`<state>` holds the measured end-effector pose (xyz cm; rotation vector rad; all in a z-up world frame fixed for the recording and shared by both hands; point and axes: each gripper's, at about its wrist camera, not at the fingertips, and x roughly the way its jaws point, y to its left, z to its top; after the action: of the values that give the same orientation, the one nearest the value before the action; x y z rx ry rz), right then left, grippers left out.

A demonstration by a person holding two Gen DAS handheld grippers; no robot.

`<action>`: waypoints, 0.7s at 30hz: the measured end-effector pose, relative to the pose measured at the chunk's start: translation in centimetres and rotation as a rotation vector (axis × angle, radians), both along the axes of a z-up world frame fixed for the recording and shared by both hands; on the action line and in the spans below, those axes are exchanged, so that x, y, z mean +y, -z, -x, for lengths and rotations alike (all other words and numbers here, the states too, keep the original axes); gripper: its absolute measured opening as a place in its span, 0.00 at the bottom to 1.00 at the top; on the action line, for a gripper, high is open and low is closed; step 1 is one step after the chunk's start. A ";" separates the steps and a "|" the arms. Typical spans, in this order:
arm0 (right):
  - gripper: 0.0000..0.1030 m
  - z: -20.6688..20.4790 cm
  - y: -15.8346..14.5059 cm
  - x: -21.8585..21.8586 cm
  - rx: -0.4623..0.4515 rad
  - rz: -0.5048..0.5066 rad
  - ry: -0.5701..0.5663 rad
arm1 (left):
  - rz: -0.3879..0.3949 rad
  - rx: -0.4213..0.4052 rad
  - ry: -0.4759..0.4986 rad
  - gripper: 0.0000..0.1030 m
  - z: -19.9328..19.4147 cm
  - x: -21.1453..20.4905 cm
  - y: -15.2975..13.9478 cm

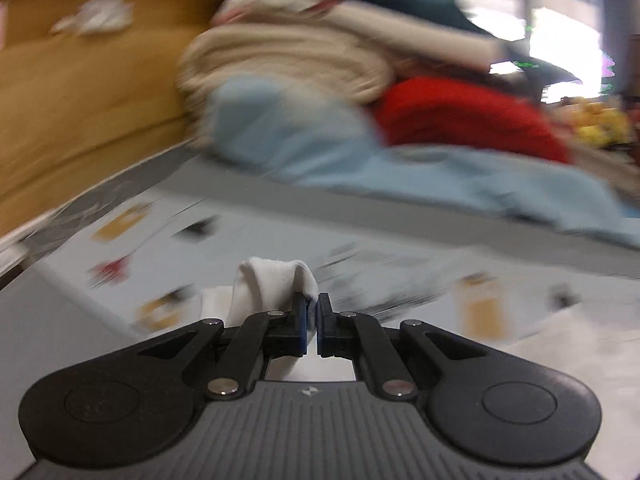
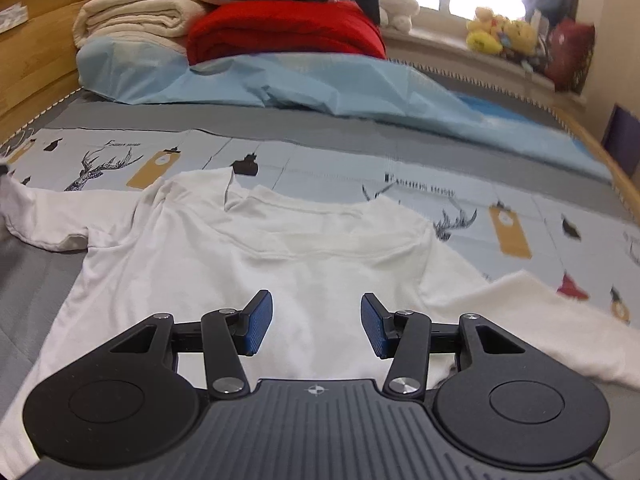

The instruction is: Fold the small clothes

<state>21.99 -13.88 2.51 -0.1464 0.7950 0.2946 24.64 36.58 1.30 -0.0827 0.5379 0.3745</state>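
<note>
White T-shirt [image 2: 248, 264]: thin, soft knit, matte, lightly creased. It lies spread flat on the bed [image 2: 360, 136], neckline away from the right wrist camera, hem toward it. Long axis, collar to hem, runs up the length of the bed toward the stacked bedding. One sleeve [image 2: 40, 220] stretches out to picture left, the other [image 2: 560, 332] to picture right; both are short and rumpled. The collar is partly turned up on its left side.

Bed cover: smooth printed cloth, pale blue panels with line-drawn deer heads, ochre tags and small black shapes, bordered in plain grey. A wooden bed frame [image 2: 32, 68] with a yellowish grain runs along picture left.

At the far end: a crumpled light blue sheet [image 2: 320, 84], a folded red blanket [image 2: 288, 32] with a fuzzy surface, and a stack of cream towels [image 2: 136, 20], thick and rolled at the edges. Yellow plush toys [image 2: 500, 34] sit on the window sill.

Left gripper [image 1: 312, 320]: the view is motion-blurred. Jaws closed, pinching a bunched fold of white fabric [image 1: 272, 284] that rises in a soft hump above the blue pads.

Right gripper [image 2: 316, 320]: jaws parted about halfway, nothing between them. It hangs over the shirt's lower body; I cannot tell whether the tips touch the cloth.
</note>
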 end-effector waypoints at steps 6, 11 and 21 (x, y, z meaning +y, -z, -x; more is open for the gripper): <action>0.08 -0.4 -0.4 -1.4 0.038 -0.115 0.082 | 0.064 -0.091 0.321 0.04 -2.9 -17.8 -3.5; 0.08 -1.4 -0.1 -4.8 0.058 -0.141 0.227 | 0.228 0.022 0.615 0.06 -3.1 -31.3 -1.5; 0.12 -3.5 2.0 -8.3 0.161 -0.289 0.334 | 0.128 0.211 0.592 0.28 -3.8 -31.4 -2.3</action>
<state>25.50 -22.20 0.46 0.2831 0.9120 0.1023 28.47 5.19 3.55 -0.0046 0.7649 -0.2327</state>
